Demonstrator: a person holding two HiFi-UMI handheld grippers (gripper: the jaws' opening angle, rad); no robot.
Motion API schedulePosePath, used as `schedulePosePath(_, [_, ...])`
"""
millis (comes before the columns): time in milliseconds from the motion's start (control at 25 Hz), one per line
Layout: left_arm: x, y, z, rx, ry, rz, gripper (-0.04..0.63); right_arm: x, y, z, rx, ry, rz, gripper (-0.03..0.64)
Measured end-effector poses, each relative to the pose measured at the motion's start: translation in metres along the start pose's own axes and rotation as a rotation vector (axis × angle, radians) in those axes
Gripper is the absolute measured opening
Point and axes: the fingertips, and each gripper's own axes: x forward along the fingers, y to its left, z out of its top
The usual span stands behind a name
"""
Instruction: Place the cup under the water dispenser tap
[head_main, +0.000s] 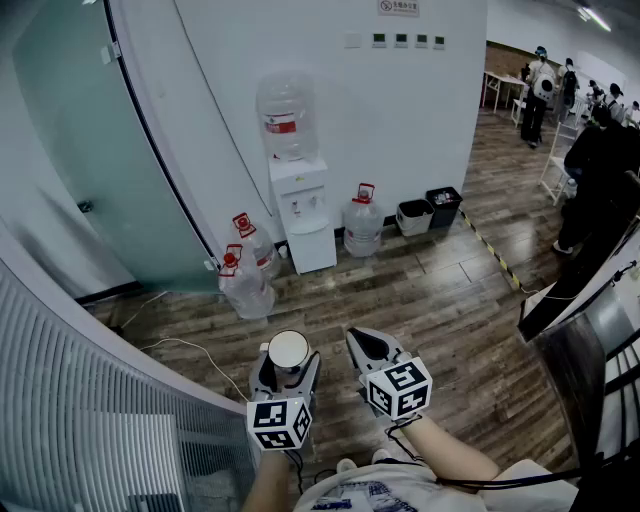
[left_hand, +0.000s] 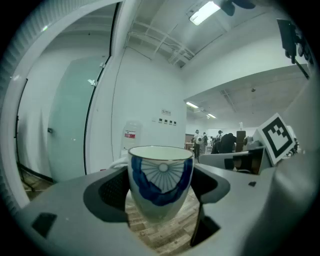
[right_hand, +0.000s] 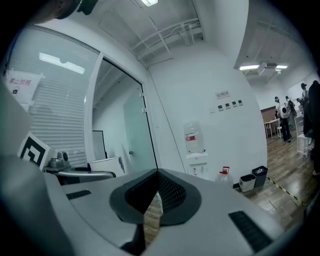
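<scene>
**Left gripper view: cup clamped, dispenser not reached yet**

My left gripper (left_hand: 161, 210) has its jaws spread wide and pinching the cup (left_hand: 161, 180), one pad on each side of the wall. The cup is upright, rim up, and sits deep between the jaws with its mouth above the pads. The wide spread is just the cup's width. I'd guess I hold it level and upright so it can go straight under the tap with no re-grip.

My right gripper (right_hand: 150, 200) has its jaws pressed together with nothing between them. It hangs just beside the left one and looks like the spare hand.

In the head view the water dispenser (head_main: 305, 215) stands against the white wall, well apart from both grippers, with wood floor (head_main: 440, 300) between. Spare bottles (head_main: 363, 222) stand at its base on either side. The tap is too small to make out. My read is carry phase, with the whole approach left to do.
</scene>
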Motion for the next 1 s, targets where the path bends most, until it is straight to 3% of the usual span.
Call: schedulePosePath(1000, [0.072, -0.023, -0.002, -0.041, -0.029, 0.073, 0.410, -0.010, -0.104, -0.014, 0.062, 0.038, 0.008, 0.021])
